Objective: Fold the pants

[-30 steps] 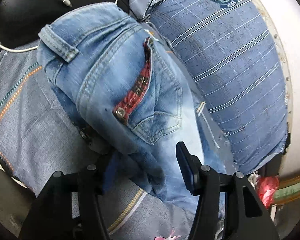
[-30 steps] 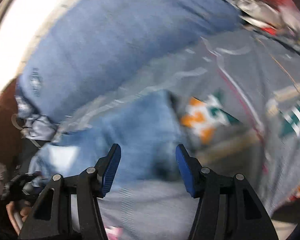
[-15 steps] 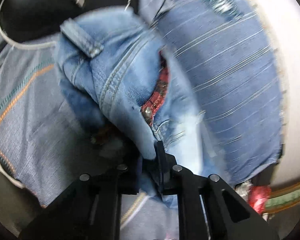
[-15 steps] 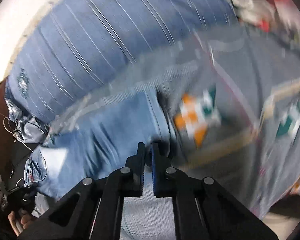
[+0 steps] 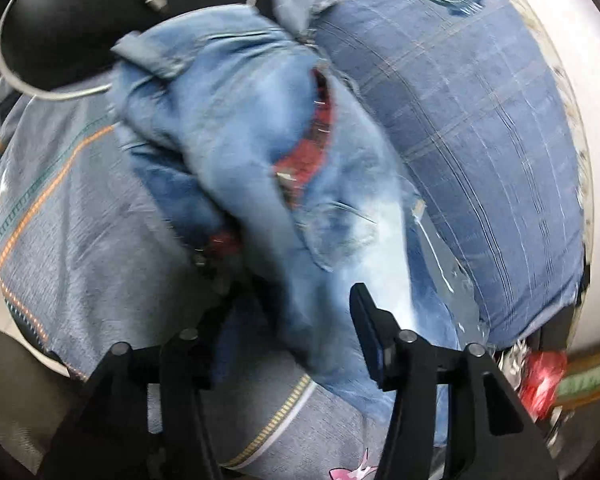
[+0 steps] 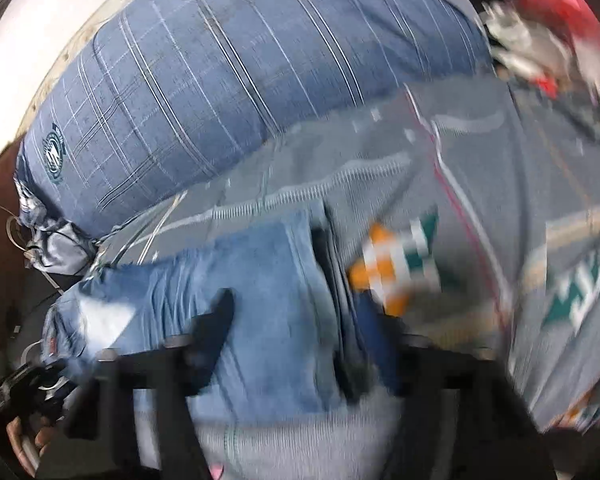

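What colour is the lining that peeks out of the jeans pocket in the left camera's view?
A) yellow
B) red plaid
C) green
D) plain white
B: the open pocket on the jeans shows a red plaid lining along its edge, though the picture is somewhat blurred.

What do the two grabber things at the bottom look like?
Both are black plastic claws with two fingers each. The left gripper has angular arms dotted with round grey bolts, and its right finger shows a blue edge on its pad. The right gripper is blurred, with a blue-padded finger.
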`<state>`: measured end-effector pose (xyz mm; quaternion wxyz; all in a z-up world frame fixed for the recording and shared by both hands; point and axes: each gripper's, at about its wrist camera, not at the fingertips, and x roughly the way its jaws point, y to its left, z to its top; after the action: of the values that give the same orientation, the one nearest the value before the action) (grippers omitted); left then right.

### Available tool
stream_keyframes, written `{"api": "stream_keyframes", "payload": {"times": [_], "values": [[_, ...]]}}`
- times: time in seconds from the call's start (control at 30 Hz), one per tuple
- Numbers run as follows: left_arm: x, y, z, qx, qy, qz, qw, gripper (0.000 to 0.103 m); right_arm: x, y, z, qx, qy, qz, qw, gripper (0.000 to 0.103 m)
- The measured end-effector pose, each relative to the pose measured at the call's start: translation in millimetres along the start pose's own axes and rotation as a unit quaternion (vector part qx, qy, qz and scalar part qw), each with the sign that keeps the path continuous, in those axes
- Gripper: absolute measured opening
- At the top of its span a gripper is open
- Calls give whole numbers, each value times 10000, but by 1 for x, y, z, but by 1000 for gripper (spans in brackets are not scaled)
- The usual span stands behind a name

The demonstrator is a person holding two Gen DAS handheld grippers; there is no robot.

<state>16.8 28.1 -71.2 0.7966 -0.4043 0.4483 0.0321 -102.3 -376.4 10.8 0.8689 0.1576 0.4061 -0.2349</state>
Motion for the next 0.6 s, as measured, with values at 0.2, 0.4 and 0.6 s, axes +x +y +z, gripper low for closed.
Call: {"api": "stream_keyframes", "payload": {"times": [0.2, 0.4, 0.6], "values": [[13, 3, -3, 4, 314, 16, 9995, 55, 78, -1, 38, 298, 761, 55, 9966, 38], [15, -4, -3, 148, 221, 107, 9996, 53, 59, -3, 36, 520, 232, 374, 9977, 5], [18, -13, -1, 272, 88, 54, 9996, 53, 40, 12, 68, 326, -471, 123, 9983, 4]]}}
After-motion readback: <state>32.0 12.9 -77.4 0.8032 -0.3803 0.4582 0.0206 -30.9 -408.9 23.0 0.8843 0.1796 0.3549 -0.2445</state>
